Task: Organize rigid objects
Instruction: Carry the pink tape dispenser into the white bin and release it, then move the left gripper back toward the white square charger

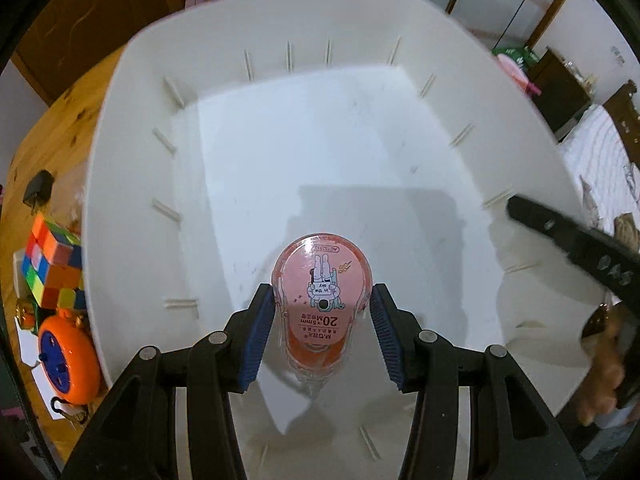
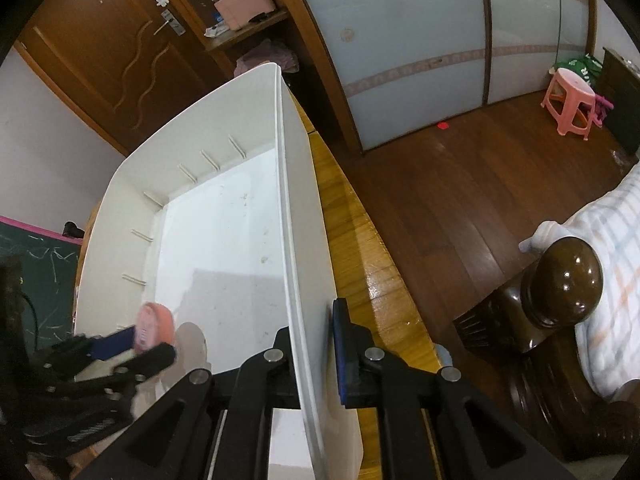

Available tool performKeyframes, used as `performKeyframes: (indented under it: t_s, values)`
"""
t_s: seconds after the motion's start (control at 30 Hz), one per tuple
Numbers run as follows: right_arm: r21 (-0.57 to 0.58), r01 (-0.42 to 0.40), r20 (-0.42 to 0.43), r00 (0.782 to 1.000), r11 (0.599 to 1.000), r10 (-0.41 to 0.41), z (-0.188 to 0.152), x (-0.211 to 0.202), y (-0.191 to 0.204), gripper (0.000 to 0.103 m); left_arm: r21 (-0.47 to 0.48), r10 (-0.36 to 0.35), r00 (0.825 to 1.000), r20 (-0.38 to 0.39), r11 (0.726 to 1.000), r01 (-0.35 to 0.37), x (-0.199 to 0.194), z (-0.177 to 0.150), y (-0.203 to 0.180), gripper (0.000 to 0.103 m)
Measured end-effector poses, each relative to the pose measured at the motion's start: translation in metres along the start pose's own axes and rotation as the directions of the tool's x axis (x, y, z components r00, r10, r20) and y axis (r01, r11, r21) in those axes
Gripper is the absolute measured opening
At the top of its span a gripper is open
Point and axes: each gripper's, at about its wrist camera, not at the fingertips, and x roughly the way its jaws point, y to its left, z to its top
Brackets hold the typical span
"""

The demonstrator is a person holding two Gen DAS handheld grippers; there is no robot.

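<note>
Your left gripper (image 1: 322,312) holds the correction tape (image 1: 322,300) over the empty white bin (image 1: 132,128); your right gripper (image 2: 312,340) pinches its wall; cube (image 1: 52,268) and orange reel (image 1: 68,364) (perhaps a tape measure) wait beside it.

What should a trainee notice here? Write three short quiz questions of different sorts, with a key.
1. True or false: the left tool grips the correction tape over the white bin.
2. The right tool is clamped on: A the bin's side wall, B a bottle, C nothing.
3. Fill in: the colourful cube lies ___ the bin.
Key: 1 true; 2 A; 3 outside.
</note>
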Motion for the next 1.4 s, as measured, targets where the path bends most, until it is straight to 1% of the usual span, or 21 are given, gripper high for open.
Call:
performKeyframes:
  t_s: [0.07, 0.13, 0.27, 0.33, 0.4, 0.43, 0.5, 0.6, 0.67, 0.73, 0.77, 0.8, 0.9, 1.07, 1.13, 1.4]
  values:
    - [-0.001, -0.002, 0.001, 1.000, 1.000, 0.002, 0.000, 0.000, 0.000, 0.009, -0.002, 0.007, 1.000, -0.024, 1.000, -0.007, 0.005, -0.003, 0.000, 0.053]
    - [-0.005, -0.002, 0.001, 1.000, 1.000, 0.002, -0.001, 0.000, 0.000, 0.010, -0.015, 0.005, 1.000, -0.022, 1.000, -0.005, 0.003, -0.003, 0.003, 0.054]
    - [-0.010, -0.006, 0.000, 1.000, 1.000, 0.006, -0.002, 0.000, 0.000, 0.010, -0.014, 0.034, 0.998, -0.050, 0.999, -0.035, 0.005, -0.006, 0.002, 0.054]
    - [-0.010, -0.007, -0.001, 1.000, 1.000, 0.007, -0.001, -0.001, -0.001, 0.010, -0.013, 0.035, 0.998, -0.049, 0.999, -0.036, 0.003, -0.005, -0.001, 0.062]
    - [-0.011, -0.008, -0.002, 1.000, 1.000, 0.008, -0.001, -0.001, -0.001, 0.010, -0.011, 0.007, 0.999, -0.046, 1.000, -0.007, 0.001, -0.004, -0.003, 0.072]
    - [-0.012, -0.007, -0.002, 1.000, 1.000, 0.007, -0.001, 0.000, 0.000, 0.010, -0.008, -0.002, 0.999, -0.044, 1.000, 0.002, -0.001, -0.005, -0.005, 0.075]
    - [-0.015, -0.003, -0.002, 1.000, 1.000, 0.003, 0.000, 0.000, 0.000, 0.010, 0.007, -0.003, 0.999, -0.034, 1.000, 0.003, -0.006, -0.006, -0.008, 0.083]
    - [-0.016, -0.003, -0.004, 1.000, 1.000, 0.003, 0.000, 0.000, 0.001, 0.010, 0.040, 0.021, 1.000, -0.008, 0.999, -0.021, -0.017, -0.008, -0.014, 0.086]
    - [-0.016, -0.003, -0.005, 1.000, 1.000, 0.003, 0.000, 0.000, 0.001, 0.010, 0.054, 0.027, 1.000, 0.006, 0.998, -0.028, -0.024, -0.012, -0.015, 0.086]
    - [-0.018, 0.000, -0.005, 1.000, 1.000, 0.000, 0.000, 0.000, 0.001, 0.010, 0.053, 0.033, 0.999, 0.019, 0.998, -0.034, -0.032, -0.014, -0.013, 0.092]
    - [-0.018, 0.001, -0.006, 1.000, 1.000, -0.002, 0.000, 0.001, 0.001, 0.010, 0.046, 0.036, 0.999, 0.035, 0.998, -0.038, -0.039, -0.016, -0.010, 0.100]
    - [-0.018, 0.002, -0.006, 1.000, 1.000, -0.003, 0.000, 0.001, 0.002, 0.010, 0.037, 0.034, 0.998, 0.046, 0.999, -0.035, -0.044, -0.016, -0.007, 0.102]
    - [-0.019, 0.009, -0.011, 1.000, 1.000, -0.010, 0.001, 0.001, 0.003, 0.010, 0.001, 0.027, 0.996, 0.084, 1.000, -0.027, -0.058, -0.019, 0.008, 0.102]
    - [-0.018, 0.027, -0.031, 0.999, 0.999, -0.028, 0.002, 0.007, 0.005, 0.010, -0.039, 0.049, 0.988, 0.149, 0.998, -0.044, -0.075, -0.025, 0.014, 0.102]
    - [-0.014, 0.033, -0.042, 0.999, 0.999, -0.033, 0.002, 0.010, 0.005, 0.010, -0.053, 0.065, 0.982, 0.176, 0.997, -0.057, -0.085, -0.025, 0.018, 0.102]
    - [-0.023, 0.047, -0.045, 0.998, 0.999, -0.048, 0.000, 0.011, 0.006, 0.009, -0.118, 0.117, 0.960, 0.256, 0.989, -0.089, -0.123, -0.047, 0.043, 0.102]
